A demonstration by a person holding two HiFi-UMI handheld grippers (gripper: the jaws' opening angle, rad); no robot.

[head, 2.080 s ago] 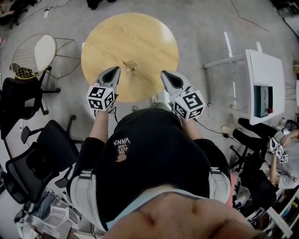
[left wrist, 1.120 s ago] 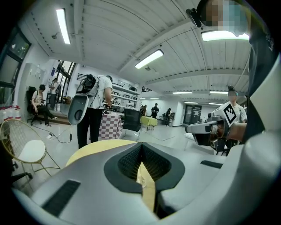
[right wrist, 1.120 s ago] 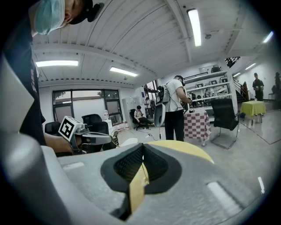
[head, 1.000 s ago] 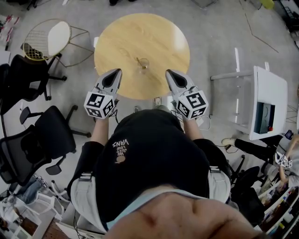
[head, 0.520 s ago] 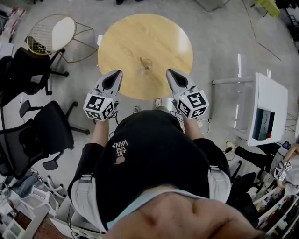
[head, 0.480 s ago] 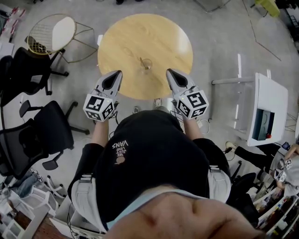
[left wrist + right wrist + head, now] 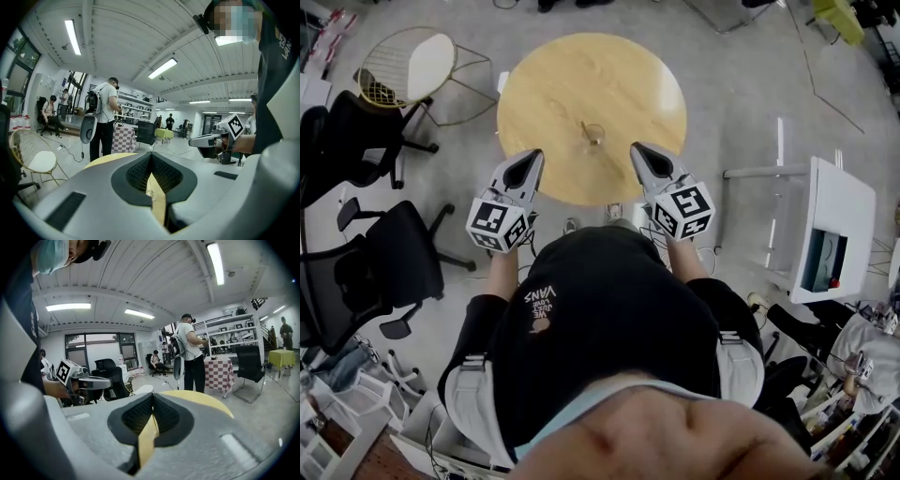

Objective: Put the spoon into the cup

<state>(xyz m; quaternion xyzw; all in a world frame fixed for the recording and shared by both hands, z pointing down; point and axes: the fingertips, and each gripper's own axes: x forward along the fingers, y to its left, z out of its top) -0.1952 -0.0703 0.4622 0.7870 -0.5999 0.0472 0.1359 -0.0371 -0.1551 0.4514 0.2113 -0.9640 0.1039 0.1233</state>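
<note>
A clear glass cup (image 7: 593,135) stands near the middle of the round wooden table (image 7: 619,75), and a thin spoon (image 7: 587,127) leans in it with its handle pointing up-left. My left gripper (image 7: 528,167) hovers at the table's near edge, left of the cup, shut with nothing in it. My right gripper (image 7: 641,157) hovers at the near edge right of the cup, also shut with nothing held. In the left gripper view the jaws (image 7: 151,157) meet, and the cup (image 7: 151,193) shows through the slit below them. The right gripper view shows its jaws (image 7: 152,397) closed over the tabletop.
A wire chair with a white seat (image 7: 412,61) stands left of the table. Black office chairs (image 7: 384,272) are at the near left. A white desk (image 7: 839,225) is at the right. A person with a backpack (image 7: 105,117) stands beyond the table.
The head view has shifted, so the table and cup sit further right in the picture. Both grippers stay shut by the near edge; the left one has drawn back slightly.
</note>
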